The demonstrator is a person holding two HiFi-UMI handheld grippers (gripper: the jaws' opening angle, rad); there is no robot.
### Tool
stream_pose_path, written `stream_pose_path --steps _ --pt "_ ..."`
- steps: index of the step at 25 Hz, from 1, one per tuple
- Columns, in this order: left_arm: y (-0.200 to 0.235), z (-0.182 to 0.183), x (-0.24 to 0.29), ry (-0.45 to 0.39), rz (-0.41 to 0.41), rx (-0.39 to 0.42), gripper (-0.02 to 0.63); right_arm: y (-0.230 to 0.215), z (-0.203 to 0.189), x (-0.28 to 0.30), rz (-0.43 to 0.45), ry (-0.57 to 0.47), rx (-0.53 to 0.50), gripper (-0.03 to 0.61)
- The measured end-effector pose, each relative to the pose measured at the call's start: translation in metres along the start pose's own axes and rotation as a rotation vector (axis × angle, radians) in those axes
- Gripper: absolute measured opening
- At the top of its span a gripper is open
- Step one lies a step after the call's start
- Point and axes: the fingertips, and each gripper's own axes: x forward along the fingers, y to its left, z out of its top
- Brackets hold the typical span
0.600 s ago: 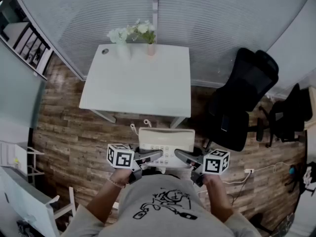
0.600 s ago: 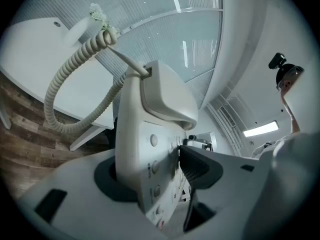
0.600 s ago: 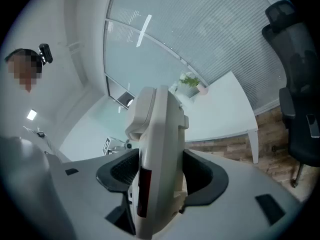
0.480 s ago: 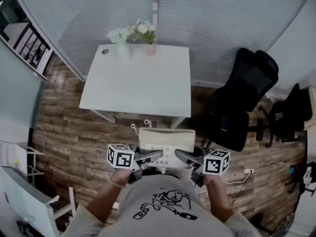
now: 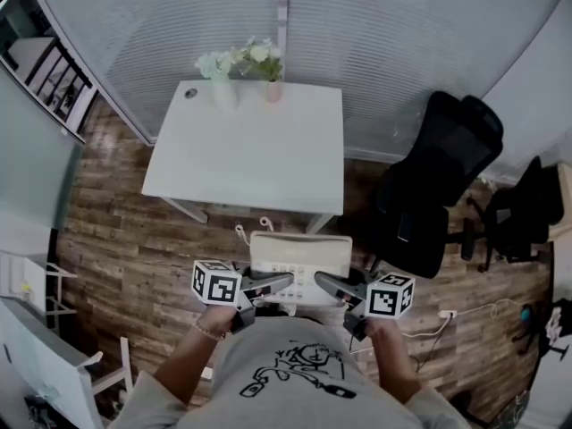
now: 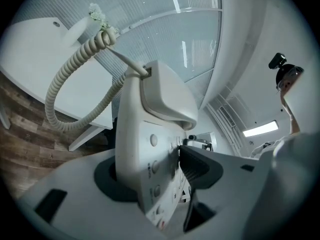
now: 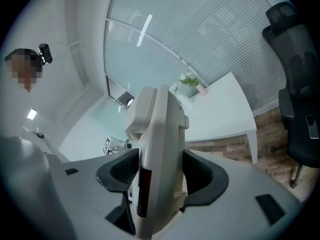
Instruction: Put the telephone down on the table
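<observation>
A cream desk telephone (image 5: 300, 259), its handset resting in the cradle, hangs in the air over the wooden floor, just short of the white table (image 5: 250, 155). My left gripper (image 5: 279, 284) clamps its left side and my right gripper (image 5: 327, 284) its right side. In the left gripper view the telephone (image 6: 150, 144) stands on edge between the pads of the left gripper (image 6: 155, 176), with its coiled cord (image 6: 65, 84) looping off to the left. The right gripper view shows the telephone (image 7: 160, 149) squeezed edge-on by the right gripper (image 7: 160, 176).
Two vases of pale flowers (image 5: 239, 61) stand at the table's far edge. A black office chair (image 5: 438, 181) sits right of the table, and a second dark chair (image 5: 523, 208) further right. A power strip with its cable (image 5: 447, 311) lies on the floor. Window blinds run behind the table.
</observation>
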Motion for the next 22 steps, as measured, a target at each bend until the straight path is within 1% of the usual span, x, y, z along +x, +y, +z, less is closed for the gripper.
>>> stream_pose_path --steps 5,9,13,22 --pt "0.000 0.000 0.002 -0.017 -0.008 -0.006 0.250 -0.001 0.001 -0.001 0.006 0.004 -0.003 0.288" --pt "-0.001 0.003 0.001 -0.012 0.002 -0.002 0.251 0.000 0.004 0.000 0.005 0.008 -0.009 0.288" --pt "0.001 0.008 0.001 -0.016 -0.006 -0.002 0.252 -0.001 0.008 0.003 0.005 0.007 -0.006 0.288" --pt "0.018 0.034 0.003 -0.007 -0.015 -0.003 0.251 -0.012 0.030 0.022 -0.002 0.005 -0.008 0.288"
